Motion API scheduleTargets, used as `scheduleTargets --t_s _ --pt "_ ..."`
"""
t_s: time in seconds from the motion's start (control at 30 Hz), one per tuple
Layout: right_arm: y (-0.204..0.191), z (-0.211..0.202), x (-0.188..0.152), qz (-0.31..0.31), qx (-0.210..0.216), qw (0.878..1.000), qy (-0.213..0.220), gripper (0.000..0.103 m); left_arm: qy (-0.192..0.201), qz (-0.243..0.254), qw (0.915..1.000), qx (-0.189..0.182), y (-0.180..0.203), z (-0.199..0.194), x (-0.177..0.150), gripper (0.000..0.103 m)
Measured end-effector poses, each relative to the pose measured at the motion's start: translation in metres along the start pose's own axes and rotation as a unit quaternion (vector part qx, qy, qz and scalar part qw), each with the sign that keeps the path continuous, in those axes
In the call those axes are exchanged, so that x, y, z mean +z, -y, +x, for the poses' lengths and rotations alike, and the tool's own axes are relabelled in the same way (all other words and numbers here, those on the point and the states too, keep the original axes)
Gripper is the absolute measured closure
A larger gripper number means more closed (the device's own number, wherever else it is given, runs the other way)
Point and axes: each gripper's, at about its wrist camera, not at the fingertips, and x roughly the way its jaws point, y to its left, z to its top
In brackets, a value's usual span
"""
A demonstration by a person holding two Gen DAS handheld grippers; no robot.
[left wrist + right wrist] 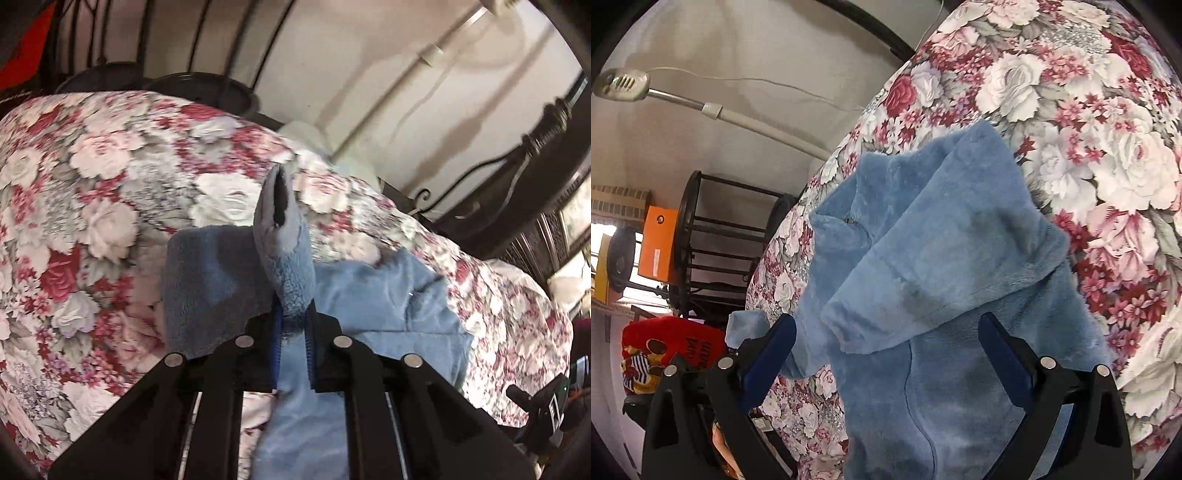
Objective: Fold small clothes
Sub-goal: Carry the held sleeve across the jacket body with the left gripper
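Clamped in the left gripper (293, 325), a cuff stands up toward 12 o'clock from the blue fleece top (923, 258) lying on the floral bedspread (1089, 129). Right gripper (886, 354) hangs spread wide above it. Soft, light, probably floppy; pinch hems or seams, never mid-panel

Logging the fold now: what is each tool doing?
Left tool: closed on the blue fleece garment.
Right tool: open, holding nothing.
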Motion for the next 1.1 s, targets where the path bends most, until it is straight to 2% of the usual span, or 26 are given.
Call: scheduleTargets --t_s 0.57,0.77,1.1 --pt "0.031 -0.032 0.006 0.024 0.009 1.000 0.012 0.004 -0.023 0.064 0.9953 -0.069 0.118 0.013 -0.022 0.094" --pt "0.051 -0.045 0.009 0.044 0.014 0.999 0.019 0.004 -0.033 0.103 0.9910 -0.079 0.161 0.020 -0.038 0.094" --pt "0.076 -0.065 0.015 0.066 0.023 0.997 0.032 0.004 -0.074 0.165 0.9801 -0.083 0.226 0.050 -0.081 0.094"
